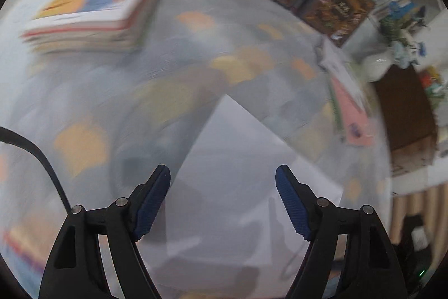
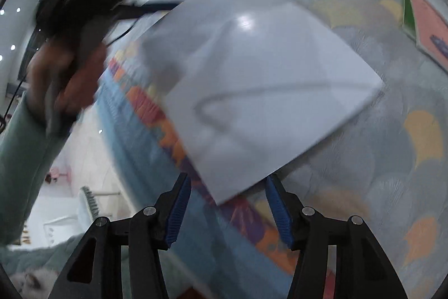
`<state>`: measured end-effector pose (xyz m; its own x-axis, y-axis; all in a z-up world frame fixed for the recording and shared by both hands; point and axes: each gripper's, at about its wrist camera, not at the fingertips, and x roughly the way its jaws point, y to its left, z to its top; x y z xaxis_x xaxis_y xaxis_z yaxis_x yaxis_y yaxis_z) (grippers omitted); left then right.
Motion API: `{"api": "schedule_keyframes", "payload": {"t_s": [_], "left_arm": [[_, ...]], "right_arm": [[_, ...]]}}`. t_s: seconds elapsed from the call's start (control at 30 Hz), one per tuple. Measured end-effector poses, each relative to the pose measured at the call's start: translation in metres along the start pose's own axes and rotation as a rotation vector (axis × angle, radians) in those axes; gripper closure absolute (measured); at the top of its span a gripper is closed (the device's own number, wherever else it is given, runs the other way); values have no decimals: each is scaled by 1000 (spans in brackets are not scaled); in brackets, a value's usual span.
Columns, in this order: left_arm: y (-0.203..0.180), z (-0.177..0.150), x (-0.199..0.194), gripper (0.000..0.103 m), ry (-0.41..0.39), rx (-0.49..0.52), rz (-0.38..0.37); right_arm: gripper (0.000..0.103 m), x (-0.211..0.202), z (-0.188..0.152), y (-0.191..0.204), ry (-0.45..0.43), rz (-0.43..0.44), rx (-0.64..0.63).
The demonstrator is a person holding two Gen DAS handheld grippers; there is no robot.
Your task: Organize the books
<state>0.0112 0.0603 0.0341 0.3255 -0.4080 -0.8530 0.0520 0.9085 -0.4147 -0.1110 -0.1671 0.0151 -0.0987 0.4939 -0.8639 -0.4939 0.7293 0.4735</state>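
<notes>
On the patterned desk point(image 2: 392, 187), a white book point(image 2: 266, 91) lies near both released claws, left point(image 1: 223, 181) and right point(image 2: 228, 192). Far left sits a book stack point(image 1: 95, 10).

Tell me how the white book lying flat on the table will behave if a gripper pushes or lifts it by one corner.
The white book looks thin, so it would probably sag if lifted by one corner. Its cover shows a glossy highlight, so the jaws may slip on it. Lying flat on the patterned tablecloth, it should slide rather than tip, perhaps bunching the cloth.
</notes>
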Motion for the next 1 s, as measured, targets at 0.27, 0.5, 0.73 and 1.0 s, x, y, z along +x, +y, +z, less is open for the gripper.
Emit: {"api": "schedule_keyframes", "payload": {"t_s": [0.27,0.5,0.73,1.0], "left_arm": [[-2,-24,-40,39,-127,-43,46],[1,-111,-36,39,-82,-241,29],[-18,-99,-9,38,-70,-206,-36],[-5,-56,-1,38,-61,-188,-107]], "right_arm": [[50,-50,53,-45,-184,-81,94],[73,-25,96,-71,-222,-205,73],[71,-17,53,-64,-192,-201,82],[72,-19,20,-60,-176,-118,212]]}}
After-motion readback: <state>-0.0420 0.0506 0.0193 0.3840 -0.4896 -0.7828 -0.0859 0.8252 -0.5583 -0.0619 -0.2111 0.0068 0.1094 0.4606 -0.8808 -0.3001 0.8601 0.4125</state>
